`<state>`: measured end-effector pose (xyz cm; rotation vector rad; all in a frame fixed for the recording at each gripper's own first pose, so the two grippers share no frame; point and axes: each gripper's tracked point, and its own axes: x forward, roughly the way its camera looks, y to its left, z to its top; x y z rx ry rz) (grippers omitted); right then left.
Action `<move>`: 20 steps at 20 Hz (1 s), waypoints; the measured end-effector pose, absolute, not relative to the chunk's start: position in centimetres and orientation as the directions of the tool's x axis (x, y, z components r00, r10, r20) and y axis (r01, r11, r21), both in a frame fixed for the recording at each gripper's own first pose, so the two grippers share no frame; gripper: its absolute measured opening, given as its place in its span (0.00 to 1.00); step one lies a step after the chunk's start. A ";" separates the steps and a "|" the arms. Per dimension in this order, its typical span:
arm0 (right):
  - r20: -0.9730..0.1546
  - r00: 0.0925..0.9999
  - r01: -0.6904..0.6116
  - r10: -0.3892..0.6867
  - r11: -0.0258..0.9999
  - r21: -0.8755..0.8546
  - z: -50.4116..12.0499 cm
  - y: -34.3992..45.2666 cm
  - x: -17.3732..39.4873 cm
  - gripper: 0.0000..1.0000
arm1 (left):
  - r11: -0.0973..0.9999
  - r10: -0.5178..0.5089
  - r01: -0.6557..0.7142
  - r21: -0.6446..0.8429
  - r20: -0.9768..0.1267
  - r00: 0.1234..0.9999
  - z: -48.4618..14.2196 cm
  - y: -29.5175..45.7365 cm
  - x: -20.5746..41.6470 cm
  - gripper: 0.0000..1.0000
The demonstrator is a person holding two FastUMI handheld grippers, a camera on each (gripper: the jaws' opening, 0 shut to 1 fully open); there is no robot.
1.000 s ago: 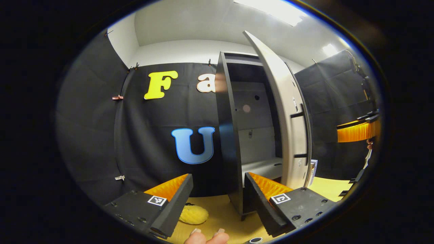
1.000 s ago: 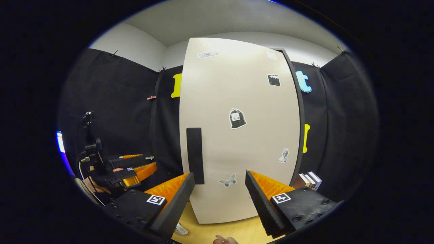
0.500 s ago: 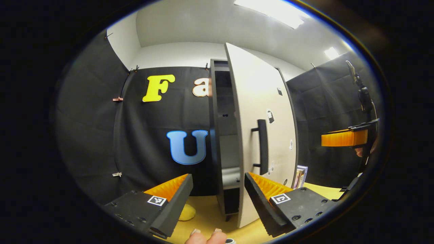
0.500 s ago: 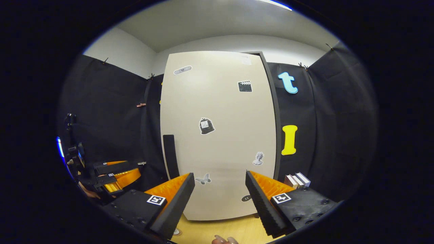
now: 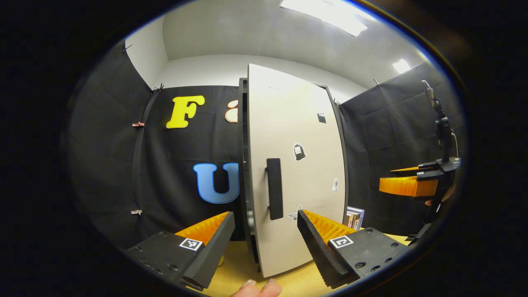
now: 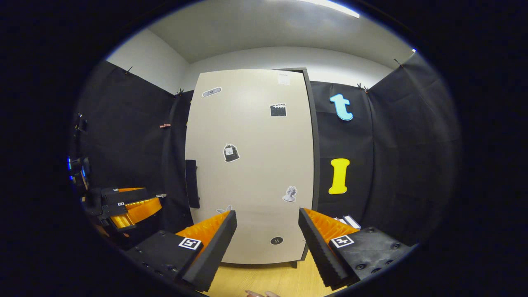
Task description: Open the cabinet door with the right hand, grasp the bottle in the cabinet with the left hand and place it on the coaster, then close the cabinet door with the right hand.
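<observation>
Closing nearly complete: the tall cream cabinet door with small stickers (image 6: 251, 165) has swung from wide open a second ago to almost flush with the dark cabinet frame (image 5: 244, 165). In the left gripper view a thin dark gap remains at the handle edge, though lens distortion may exaggerate it. Black vertical bar handle (image 5: 274, 189) is untouched. Right gripper (image 6: 267, 231) faces the door front with jaws spread wide, nothing between them, apparently clear of the panel. Left gripper (image 5: 266, 231) likewise gapes empty above the yellow wooden tabletop (image 5: 243, 272). Bottle and coaster: position cannot be confirmed from these views. Judgement: final step, door needs only a last nudge.
</observation>
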<state>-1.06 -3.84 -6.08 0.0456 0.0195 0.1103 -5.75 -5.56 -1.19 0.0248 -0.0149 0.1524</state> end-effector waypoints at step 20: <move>-0.027 0.994 -0.105 0.104 0.993 -0.047 -7.0 -6.7 -0.1 0.98 | 0.994 0.107 -0.107 0.033 0.005 0.994 -2.3 -8.4 -1.4 0.96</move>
